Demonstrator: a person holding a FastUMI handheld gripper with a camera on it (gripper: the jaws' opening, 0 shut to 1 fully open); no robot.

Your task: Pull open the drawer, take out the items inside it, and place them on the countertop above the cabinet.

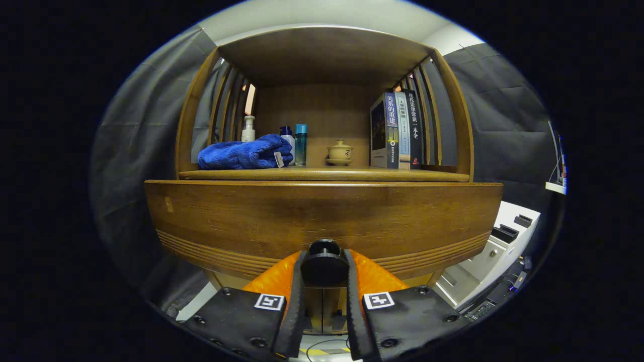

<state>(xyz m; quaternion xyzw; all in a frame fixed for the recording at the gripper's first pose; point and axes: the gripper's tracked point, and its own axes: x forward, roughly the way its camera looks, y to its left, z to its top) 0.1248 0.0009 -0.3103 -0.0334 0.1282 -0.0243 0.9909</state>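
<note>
Gripper (324, 261) fingers close on the round dark knob (324, 266) of a wooden drawer (322, 221), one finger pressed to each side of the knob, which sits squarely between them. Directly ahead of the fingers, the drawer's broad front panel spans the cabinet, with grooved lines running along its lower edge. Whether the drawer stands pulled out at all cannot be told, and its contents are hidden behind the panel.

Above and beyond the knob lies the countertop (322, 174), a wooden shelf framed by slatted sides. Ahead and to the left on it rests a folded blue towel (244, 153), with a pale pump bottle (248, 128) just behind it and a white bottle with a dark cap (287, 138) and a teal bottle (301, 144) just beside its right end. A small lidded ceramic cup (339, 152) on a saucer stands almost straight ahead of the fingers. To the right, a row of upright books (397, 130) leans against the slats.

Lower right of the fingers, beside the cabinet, sits a white unit (495, 251) with dark handles.
</note>
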